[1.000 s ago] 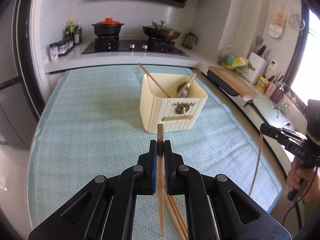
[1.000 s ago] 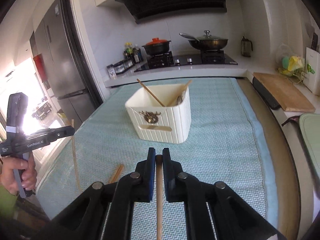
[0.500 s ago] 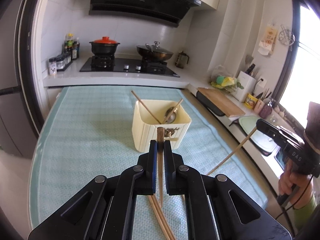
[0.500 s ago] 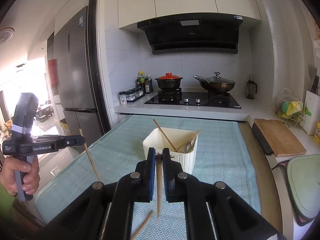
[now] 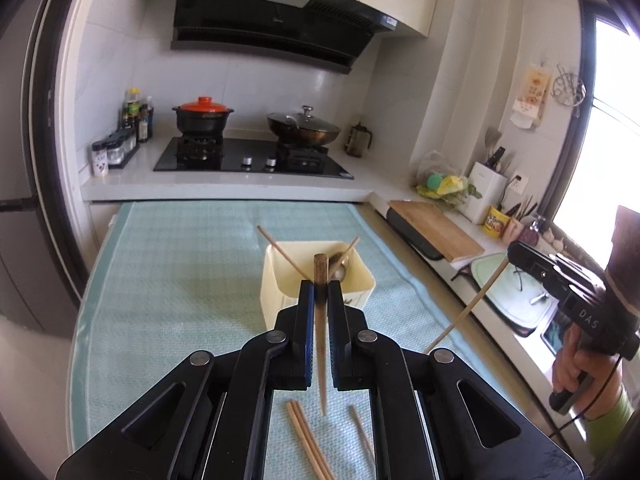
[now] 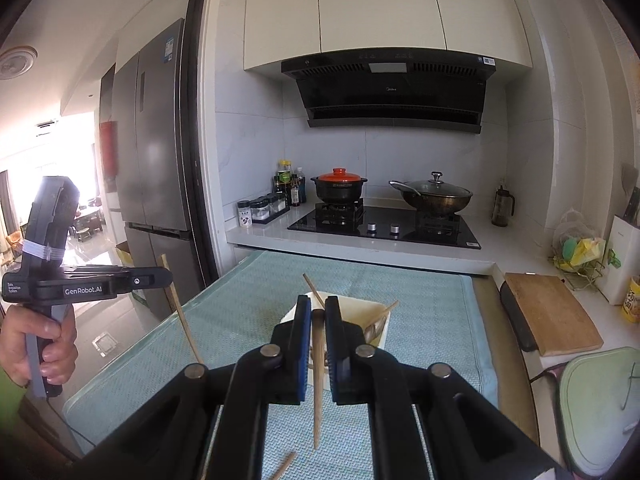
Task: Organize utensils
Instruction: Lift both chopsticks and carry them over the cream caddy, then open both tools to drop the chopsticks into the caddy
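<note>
left claw: clamped on chopstick, hung near-upright | right claw: clamped on chopstick likewise | bin: seen ahead, below both claws, left judged nearer | spare chopsticks: left on tabletop

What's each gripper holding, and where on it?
Left gripper: shut on one chopstick, pinched near its thick top end. Right gripper: shut on another chopstick, also gripped near the top, tip hanging down.
</note>
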